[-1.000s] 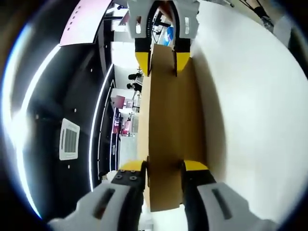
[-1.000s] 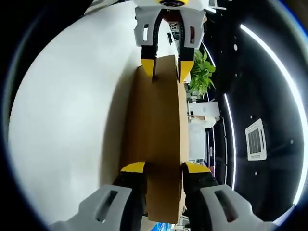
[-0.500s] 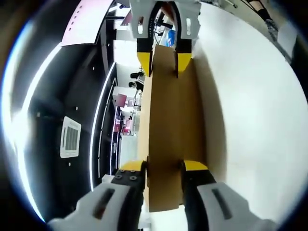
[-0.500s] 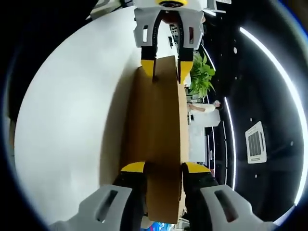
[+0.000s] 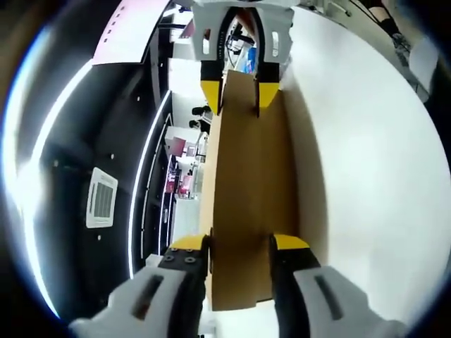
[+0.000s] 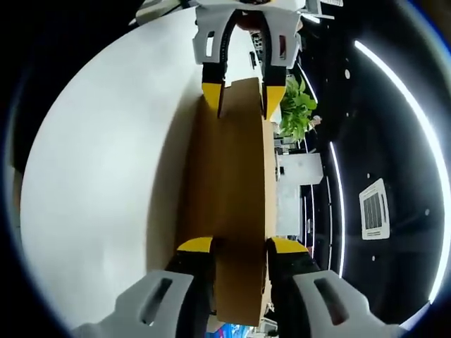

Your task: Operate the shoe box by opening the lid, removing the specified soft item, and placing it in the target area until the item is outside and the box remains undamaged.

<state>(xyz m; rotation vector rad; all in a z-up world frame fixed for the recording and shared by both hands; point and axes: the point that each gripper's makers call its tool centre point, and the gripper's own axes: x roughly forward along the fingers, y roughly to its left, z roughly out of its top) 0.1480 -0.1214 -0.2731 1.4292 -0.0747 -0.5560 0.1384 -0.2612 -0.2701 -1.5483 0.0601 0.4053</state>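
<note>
The left gripper [image 5: 239,246] is clamped on one end of the brown cardboard shoe box lid [image 5: 246,190], its yellow-tipped jaws pressed against both faces. The right gripper [image 6: 239,245] grips the opposite end the same way. The lid stretches edge-on between them, beside a white table [image 5: 366,176], with each gripper visible at the far end of the other's view.

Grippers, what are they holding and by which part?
Both hold the cardboard lid by opposite ends: left gripper at one end, right gripper at the other.
</note>
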